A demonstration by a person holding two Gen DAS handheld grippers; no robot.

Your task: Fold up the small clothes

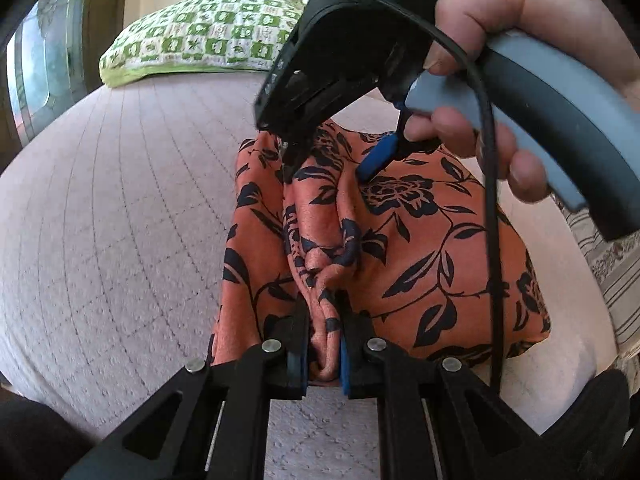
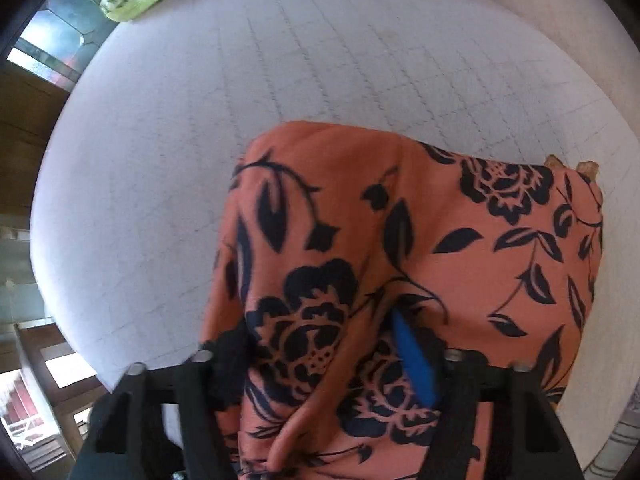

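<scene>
Left gripper [image 1: 324,344] has its jaws clamped on a bunched pleat at the near edge of an orange woven garment printed with black roses and leaves [image 1: 420,240], the fabric squeezed into a narrow ridge between blue-lined pads. Further along the same cloth, the right gripper [image 1: 324,160], held by a person's hand [image 1: 492,92] on a curved grey handle, comes down steeply over the far end with its jaws partly apart; one finger lies buried in a crease and one blue pad [image 1: 378,160] stands clear above the print. From the right wrist view the fabric passes between the two fingers, but whether the pads press it cannot be told.

The garment lies near the edge of a pale lilac quilted bed cover [image 1: 120,208] stitched in a grid, with a green-and-white patterned pillow [image 1: 200,40] well apart at the head.

The step appears to be gathering both ends for a fold. Done well, the right jaws should close on the same ridge line as the left, so the thin, slippery-looking cloth lifts evenly rather than twisting. The soft quilting gives little to press against, so a shallow pinch may slip.
</scene>
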